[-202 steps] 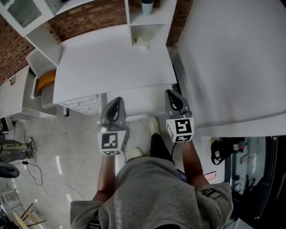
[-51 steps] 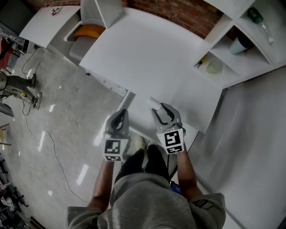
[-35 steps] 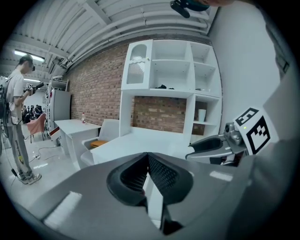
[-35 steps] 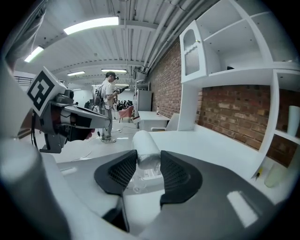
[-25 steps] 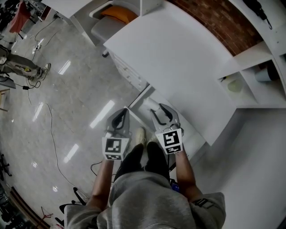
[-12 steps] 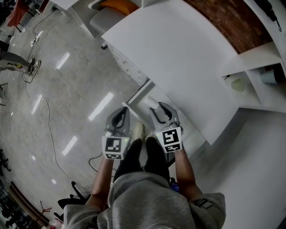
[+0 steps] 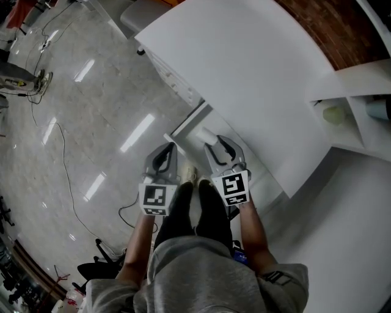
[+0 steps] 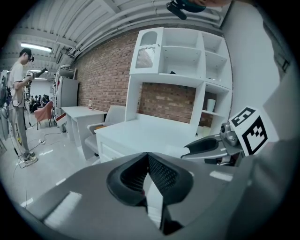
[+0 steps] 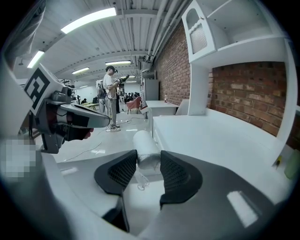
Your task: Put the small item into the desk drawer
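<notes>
The small item is a white roll (image 9: 144,146) in clear wrap. My right gripper (image 9: 143,168) is shut on it, and the roll sticks out forward past the pads. In the head view the roll (image 7: 204,135) pokes out of the right gripper (image 7: 214,145) just short of the white desk's (image 7: 244,67) near edge. The desk's drawer fronts (image 7: 177,82) run along its left side, all shut. My left gripper (image 7: 167,153) hangs beside the right one over the floor. Its jaws meet at the tips with nothing in them (image 8: 148,158).
A white hutch with shelves (image 7: 360,92) stands on the desk's right end and holds a pale green thing (image 7: 333,114). A grey chair (image 7: 137,7) sits left of the desk. Cables (image 7: 61,140) trail over the glossy floor. A person (image 9: 111,96) stands far off.
The head view has swung a little, so the desk sits further up and right in it. Both grippers keep their pose, and the roll stays in the right one.
</notes>
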The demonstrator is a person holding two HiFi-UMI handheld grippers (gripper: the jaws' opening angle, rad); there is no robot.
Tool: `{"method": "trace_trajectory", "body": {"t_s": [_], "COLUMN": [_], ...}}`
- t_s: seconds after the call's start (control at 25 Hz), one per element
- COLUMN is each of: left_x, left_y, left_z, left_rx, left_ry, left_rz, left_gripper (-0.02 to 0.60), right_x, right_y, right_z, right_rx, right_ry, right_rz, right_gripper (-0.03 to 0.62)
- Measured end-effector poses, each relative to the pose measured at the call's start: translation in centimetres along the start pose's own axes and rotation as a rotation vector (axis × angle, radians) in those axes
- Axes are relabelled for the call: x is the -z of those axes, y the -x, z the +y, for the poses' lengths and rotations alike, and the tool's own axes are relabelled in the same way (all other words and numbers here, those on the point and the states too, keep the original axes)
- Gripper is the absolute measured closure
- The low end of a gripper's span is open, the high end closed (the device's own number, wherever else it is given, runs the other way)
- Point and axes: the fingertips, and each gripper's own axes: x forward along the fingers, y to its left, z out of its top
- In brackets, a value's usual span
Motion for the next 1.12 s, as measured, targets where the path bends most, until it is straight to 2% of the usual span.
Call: {"method": "trace_trajectory", "body": {"t_s": [0.8, 1.12], "left_x": [6.7, 8.2], "left_y": [-4.5, -5.3], "left_z": [0.1, 0.1], "left_rx": [-0.017, -0.027], "left_ry": [0.040, 0.067], "left_rz": [0.095, 0.116], "left_gripper": [0.569, 0.569], "right_x": [8.7, 12.2], "right_y": [-5.9, -8.5], "right_z": [-2.4, -2.4], "right_rx": [-0.041, -0.065], "right_ry": [-0.002, -0.013], "right_rz": [0.132, 0.188], "right_gripper": [0.430, 0.428]}}
